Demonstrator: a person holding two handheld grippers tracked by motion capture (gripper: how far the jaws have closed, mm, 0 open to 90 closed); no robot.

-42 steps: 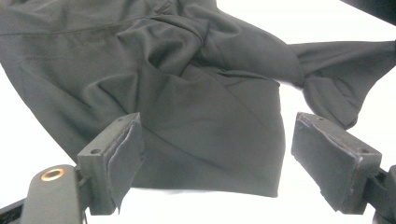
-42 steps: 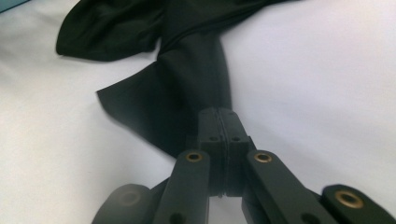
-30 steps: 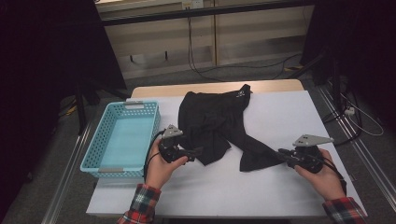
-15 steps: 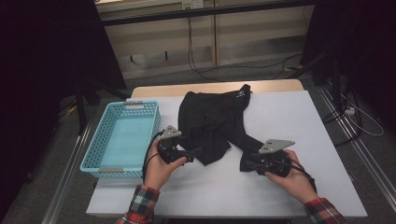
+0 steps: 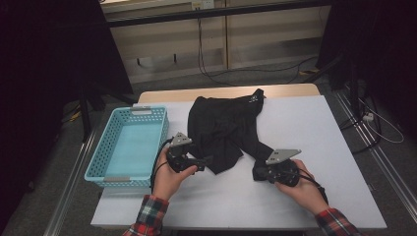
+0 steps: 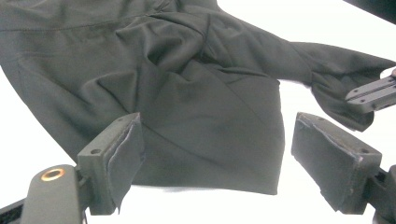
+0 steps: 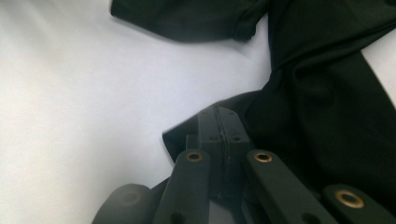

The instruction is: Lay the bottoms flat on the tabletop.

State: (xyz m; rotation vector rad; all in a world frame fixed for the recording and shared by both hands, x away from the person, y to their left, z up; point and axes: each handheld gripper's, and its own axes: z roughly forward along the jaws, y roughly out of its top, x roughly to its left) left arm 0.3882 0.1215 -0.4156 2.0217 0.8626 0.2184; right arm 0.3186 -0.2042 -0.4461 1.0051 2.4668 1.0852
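Right tongs (image 7: 223, 122) have just been closing and are clamped on the black garment's (image 5: 223, 128) sleeve end; the pinched cloth is hidden. Left tongs (image 6: 215, 154) stand open over the hem, their tips hard to make out from above.

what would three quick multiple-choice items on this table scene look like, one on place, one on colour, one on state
1. Where is the basket relative to the garment?
A. to its left
B. to its right
C. on top of it

2. What colour is the basket?
A. red
B. light blue
C. yellow

3. How do the left gripper jaws stand?
A. shut on the basket rim
B. shut on nothing
C. open, cloth lying between them

Answers: 1 A, in the high view it sits at the table's left edge; 2 B, light blue lattice walls; 3 C, the pads stand apart over the fabric.
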